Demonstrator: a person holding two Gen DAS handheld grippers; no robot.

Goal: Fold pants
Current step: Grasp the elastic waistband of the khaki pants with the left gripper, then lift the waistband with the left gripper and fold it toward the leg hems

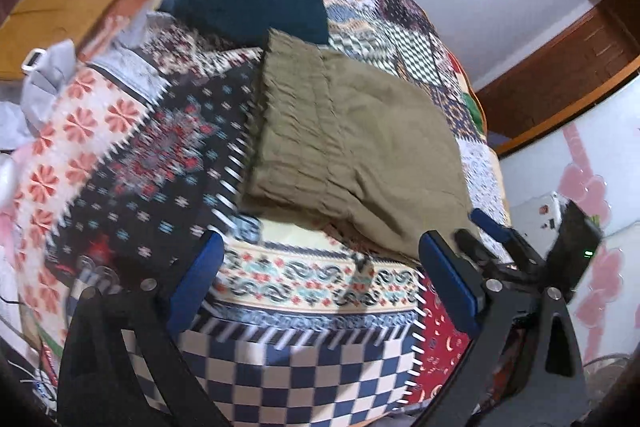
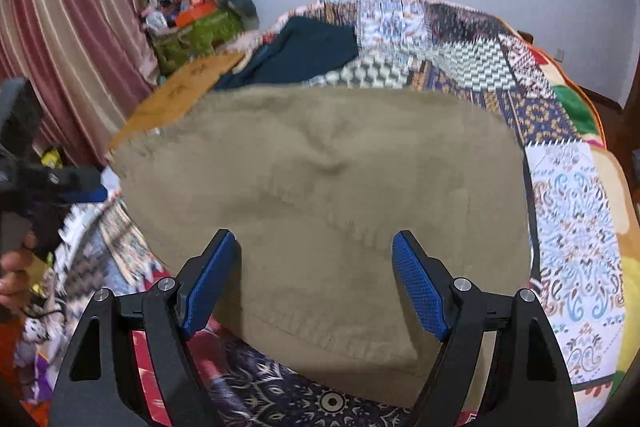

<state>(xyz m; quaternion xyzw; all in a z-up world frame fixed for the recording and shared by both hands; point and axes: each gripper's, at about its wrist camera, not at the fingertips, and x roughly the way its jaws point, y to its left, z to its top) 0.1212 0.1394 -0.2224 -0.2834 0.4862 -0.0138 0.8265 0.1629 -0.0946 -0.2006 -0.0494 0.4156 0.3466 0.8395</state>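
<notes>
Pants (image 1: 344, 131) folded, lying mid-frame on the quilted bed (image 1: 304, 355).
Left tongs (image 1: 320, 247) and right tongs (image 2: 314, 247) both released, grasping nothing; folding appears near done; next likely a final tidy or set-aside.

We cannot read the quilt (image 1: 132, 163) pattern at nine o'clock in the left wrist view; it smears with motion. The olive pants (image 2: 320, 187) hide the bed beneath them, and their near hem blurs. A hand (image 2: 12, 275) at nine o'clock is cut by the frame edge.
</notes>
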